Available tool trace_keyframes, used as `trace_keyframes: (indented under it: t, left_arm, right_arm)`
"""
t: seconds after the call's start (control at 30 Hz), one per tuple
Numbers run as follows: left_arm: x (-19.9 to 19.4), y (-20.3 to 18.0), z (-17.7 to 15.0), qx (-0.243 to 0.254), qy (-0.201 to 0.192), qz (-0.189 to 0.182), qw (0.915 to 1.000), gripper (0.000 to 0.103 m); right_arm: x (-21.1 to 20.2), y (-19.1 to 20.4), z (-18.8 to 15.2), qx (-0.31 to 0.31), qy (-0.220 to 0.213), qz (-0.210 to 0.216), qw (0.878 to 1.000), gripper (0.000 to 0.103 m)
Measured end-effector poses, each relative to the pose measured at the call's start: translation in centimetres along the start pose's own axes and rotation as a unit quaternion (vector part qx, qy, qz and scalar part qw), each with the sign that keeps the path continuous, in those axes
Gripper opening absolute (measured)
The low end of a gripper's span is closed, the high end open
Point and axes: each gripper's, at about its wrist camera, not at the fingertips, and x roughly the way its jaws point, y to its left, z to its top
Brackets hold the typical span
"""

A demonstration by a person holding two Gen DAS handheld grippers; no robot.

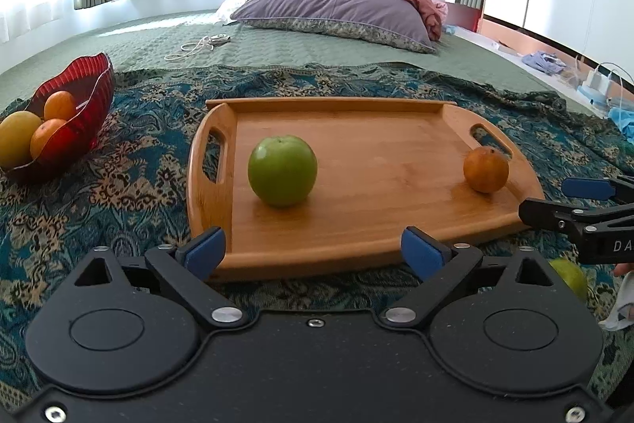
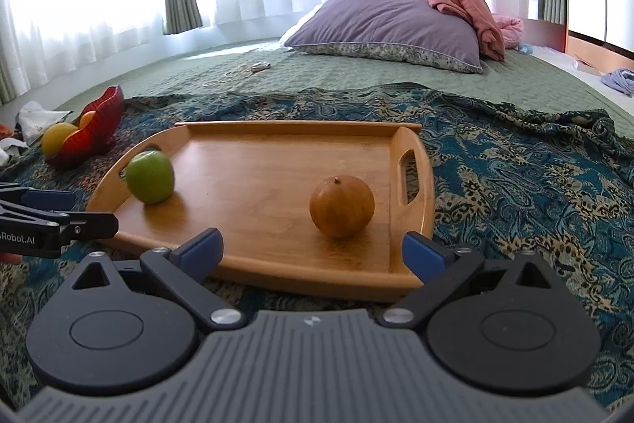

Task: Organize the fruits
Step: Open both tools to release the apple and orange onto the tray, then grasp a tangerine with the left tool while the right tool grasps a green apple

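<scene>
A wooden tray [image 1: 356, 224] [image 2: 253, 256] lies on a patterned blue cloth on the bed. On it sit a green apple [image 1: 282, 170] [image 2: 150, 177] at the left and an orange [image 1: 486, 170] [image 2: 341, 206] at the right. A red glass bowl [image 1: 85, 113] [image 2: 101, 123] at far left holds two oranges and a yellow fruit. My left gripper [image 1: 313, 254] is open and empty at the tray's near edge, in front of the apple. My right gripper [image 2: 313, 252] is open and empty at the near edge, in front of the orange. Another green fruit [image 1: 570, 278] shows partly behind the left gripper's body.
A purple pillow [image 1: 337, 6] with pink bedding lies at the back of the bed. A white cable [image 1: 198, 46] lies on the green bedspread. Clutter sits on a ledge at the right [image 1: 594, 82]. Crumpled paper lies left of the bowl [image 2: 35, 117].
</scene>
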Motion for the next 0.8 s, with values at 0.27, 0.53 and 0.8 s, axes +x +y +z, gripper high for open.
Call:
trace_keyframes:
  t: [0.27, 0.53, 0.8]
  left_arm:
    - [-1.7, -0.4, -1.5, 0.002, -0.003, 0.001, 1.0000, 0.096]
    - [-2.9, -0.5, -3.1, 0.007, -0.003, 0.006, 0.9999, 0.097]
    - [-4.0, -0.7, -4.5, 0.003, -0.009, 0.011, 0.9999, 0.097]
  right_arm:
    - [-1.5, 0.5, -1.4, -0.012, -0.011, 0.004, 1.000, 0.103]
    - [-3.3, 0.8, -2.6, -0.020, -0.024, 0.010, 0.999, 0.103]
    - [-4.6, 1.1, -3.8, -0.027, -0.034, 0.017, 0.999, 0.103]
